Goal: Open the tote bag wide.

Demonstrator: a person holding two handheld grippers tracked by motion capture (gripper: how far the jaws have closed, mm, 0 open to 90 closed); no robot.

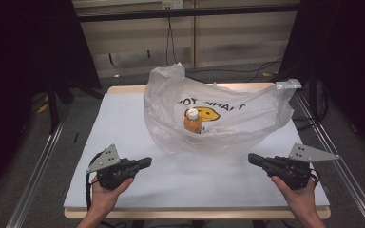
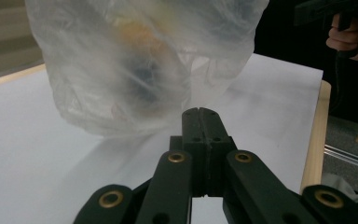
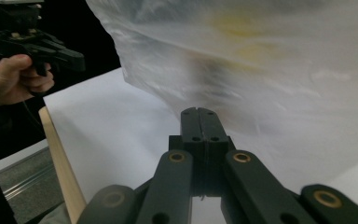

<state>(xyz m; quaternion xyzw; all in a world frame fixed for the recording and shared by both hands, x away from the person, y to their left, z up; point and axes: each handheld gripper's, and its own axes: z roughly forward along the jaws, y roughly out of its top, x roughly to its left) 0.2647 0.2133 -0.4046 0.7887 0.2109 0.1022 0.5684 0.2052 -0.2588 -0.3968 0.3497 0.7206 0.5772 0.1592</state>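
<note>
A white-topped table with a pale wooden edge (image 1: 123, 133) carries a large translucent plastic bag printed with a yellow smiley face and dark lettering (image 1: 247, 118), which stands slumped at the middle of the far half. Inside it, near the front wall, an orange bottle with a white cap (image 1: 193, 121) stands upright.

The work in hand looks like taking hold of the bag, one gripper to each side. To do it well, each gripper would best approach a loose fold or a raised handle loop at the rim, not the taut belly, and both should lift evenly so that the bottle does not tip.

The left gripper (image 1: 145, 163) and the right gripper (image 1: 251, 158) hover near the bag's front, apart from it. Both have their jaws pressed together with nothing between them.
</note>
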